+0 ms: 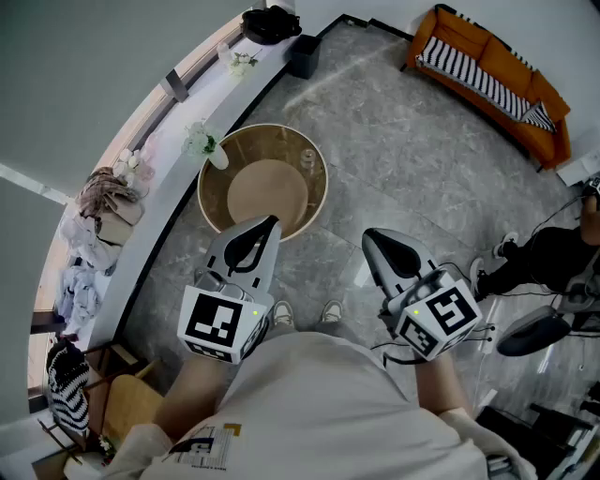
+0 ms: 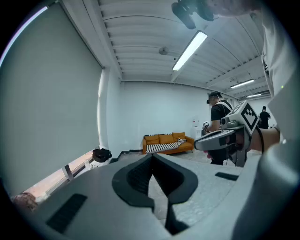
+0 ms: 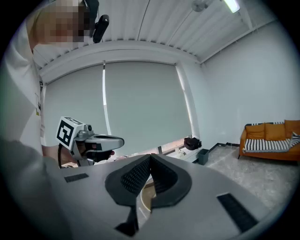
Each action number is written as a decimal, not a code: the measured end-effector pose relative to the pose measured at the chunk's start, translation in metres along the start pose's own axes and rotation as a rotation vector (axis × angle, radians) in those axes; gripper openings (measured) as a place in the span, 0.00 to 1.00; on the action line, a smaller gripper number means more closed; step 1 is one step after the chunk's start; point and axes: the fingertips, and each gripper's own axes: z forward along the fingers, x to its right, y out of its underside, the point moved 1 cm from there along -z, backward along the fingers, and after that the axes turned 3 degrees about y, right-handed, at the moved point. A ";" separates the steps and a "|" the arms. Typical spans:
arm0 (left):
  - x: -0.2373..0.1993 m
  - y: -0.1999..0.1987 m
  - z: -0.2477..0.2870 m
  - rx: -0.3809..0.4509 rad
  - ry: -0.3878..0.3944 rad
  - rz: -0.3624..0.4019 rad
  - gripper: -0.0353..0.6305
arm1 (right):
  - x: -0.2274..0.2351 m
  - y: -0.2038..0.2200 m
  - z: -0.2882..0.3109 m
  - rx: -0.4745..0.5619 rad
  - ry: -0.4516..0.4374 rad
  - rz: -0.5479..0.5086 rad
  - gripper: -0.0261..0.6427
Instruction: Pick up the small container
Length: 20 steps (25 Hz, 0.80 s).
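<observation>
Centrally, in the head view, I see the round desk (image 1: 208,202) with its raised wooden rim standing on the grey floor (image 1: 403,159). The small container (image 1: 307,158), clear and upright, sits on the desk's surface close to the far right part of the rim. My left tool (image 1: 270,225) is clenched with nothing between its jaws, and its tip lies over the near edge of the desk in this view. The left gripper view shows its two dark pads (image 2: 133,180) meeting at the tip. My right tool (image 1: 369,237) is likewise clenched and empty, held over bare floor to the right of the desk and well apart from the container. In the right gripper view a sliver of the desk's rim shows below its closed pads. Both tools are held side by side in front of the wearer's pale shirt (image 1: 319,403). Background: an orange sofa (image 1: 487,70) with a striped cushion (image 1: 469,73) at upper right; a long window ledge (image 1: 178,178) at left carrying flowers (image 1: 202,142), with a black bag (image 1: 269,25) at its far end; a dark bin (image 1: 304,54) on the floor beside the bag.
</observation>
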 end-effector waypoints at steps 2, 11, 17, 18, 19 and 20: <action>0.002 0.000 0.002 -0.005 -0.006 0.001 0.06 | 0.002 -0.001 -0.002 0.000 -0.005 0.000 0.05; 0.004 0.002 0.009 -0.016 -0.006 -0.001 0.06 | 0.011 0.002 -0.003 -0.005 0.008 -0.001 0.05; 0.010 -0.009 0.012 0.037 -0.013 0.007 0.06 | 0.024 0.006 -0.010 -0.008 0.016 0.011 0.05; 0.011 -0.009 0.014 0.034 -0.016 0.008 0.06 | 0.026 0.007 -0.011 -0.008 0.017 0.013 0.05; 0.013 -0.010 0.016 0.034 -0.018 0.007 0.06 | 0.028 0.007 -0.013 -0.008 0.018 0.013 0.05; 0.015 -0.010 0.017 0.033 -0.020 0.007 0.06 | 0.030 0.008 -0.015 -0.008 0.017 0.013 0.05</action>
